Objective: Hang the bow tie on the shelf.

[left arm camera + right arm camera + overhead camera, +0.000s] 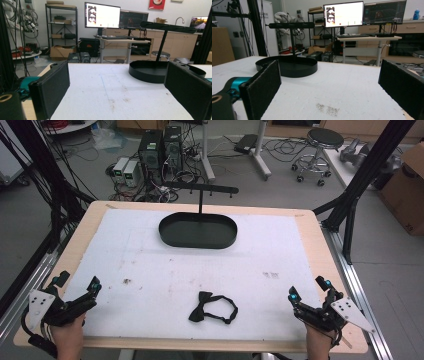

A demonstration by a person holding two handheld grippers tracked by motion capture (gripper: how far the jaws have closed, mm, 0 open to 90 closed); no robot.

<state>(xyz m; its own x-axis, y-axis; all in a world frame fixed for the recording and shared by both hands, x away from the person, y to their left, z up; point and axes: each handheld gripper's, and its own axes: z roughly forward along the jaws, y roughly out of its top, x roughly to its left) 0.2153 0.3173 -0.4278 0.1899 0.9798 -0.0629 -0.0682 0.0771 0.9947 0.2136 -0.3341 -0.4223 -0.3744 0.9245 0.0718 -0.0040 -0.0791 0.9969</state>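
Bow tie (213, 306) lies flat on table (150, 270), between both sets of fingers, untouched. Left gripper (75, 290) and right gripper (310, 292) stand open, empty. We should pinch the knot, then lift toward the stand (200, 210).

one bow tie (212, 307); one black tray stand (198, 231); two tools

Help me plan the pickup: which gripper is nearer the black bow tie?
Right, by a little. The right gripper sits off the bow tie's right side; the left gripper is farther away, off its left side.
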